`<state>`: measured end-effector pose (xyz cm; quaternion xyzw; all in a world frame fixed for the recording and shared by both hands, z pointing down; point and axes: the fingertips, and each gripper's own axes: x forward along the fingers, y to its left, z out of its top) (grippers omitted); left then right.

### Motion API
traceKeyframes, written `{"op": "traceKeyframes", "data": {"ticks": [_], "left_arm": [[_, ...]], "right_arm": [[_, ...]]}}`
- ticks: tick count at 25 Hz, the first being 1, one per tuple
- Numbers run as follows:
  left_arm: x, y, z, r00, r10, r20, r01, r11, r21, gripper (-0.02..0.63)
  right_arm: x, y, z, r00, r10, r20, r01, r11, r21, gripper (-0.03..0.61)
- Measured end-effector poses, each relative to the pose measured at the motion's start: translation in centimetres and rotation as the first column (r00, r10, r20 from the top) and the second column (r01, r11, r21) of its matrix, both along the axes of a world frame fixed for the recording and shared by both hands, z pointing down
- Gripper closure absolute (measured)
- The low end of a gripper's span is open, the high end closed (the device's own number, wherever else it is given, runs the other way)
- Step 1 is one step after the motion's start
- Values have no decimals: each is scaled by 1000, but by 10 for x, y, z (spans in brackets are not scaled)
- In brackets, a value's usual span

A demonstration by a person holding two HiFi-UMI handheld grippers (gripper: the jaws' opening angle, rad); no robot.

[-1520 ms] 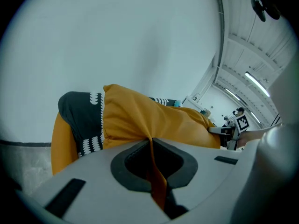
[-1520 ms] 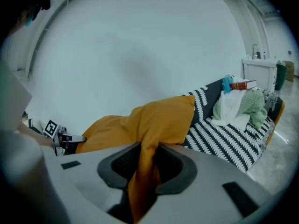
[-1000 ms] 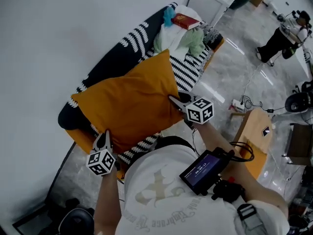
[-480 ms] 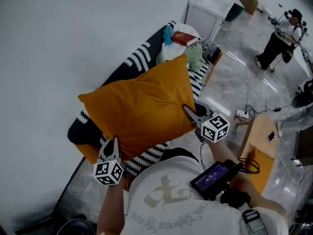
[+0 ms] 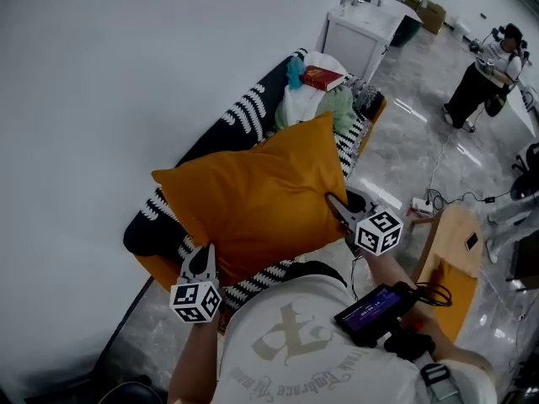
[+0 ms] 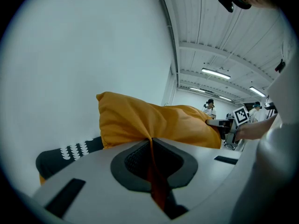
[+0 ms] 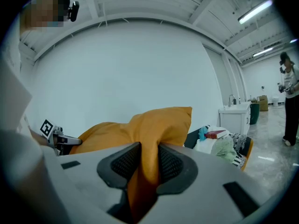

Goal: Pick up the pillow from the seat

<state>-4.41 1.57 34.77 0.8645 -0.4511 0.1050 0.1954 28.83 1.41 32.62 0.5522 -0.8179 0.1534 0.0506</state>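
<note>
A large orange pillow hangs in the air above the striped seat, held at two places. My left gripper is shut on the pillow's near left corner, a thin fold of cloth pinched between its jaws. My right gripper is shut on the pillow's right edge, with a thicker bunch of fabric between its pads. In the right gripper view the pillow rises above the jaws. The pillow fills the middle of the left gripper view.
The seat is a black-and-white striped bench with an orange base against a white wall. On its far end lie clothes and a red book. A white cabinet stands beyond. A wooden stool and cables are at the right. A person stands far right.
Both grippers have raised the pillow higher off the seat and it has shifted a little to the right in the head view. The grips are unchanged.
</note>
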Motion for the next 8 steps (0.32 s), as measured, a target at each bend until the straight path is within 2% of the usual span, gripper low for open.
{"op": "traceKeyframes", "data": {"ticks": [8], "left_arm": [[3, -1, 1, 1000, 7, 6, -7, 1000, -1, 595]], "right_arm": [[3, 2, 3, 1000, 13, 8, -13, 1000, -6, 460]]}}
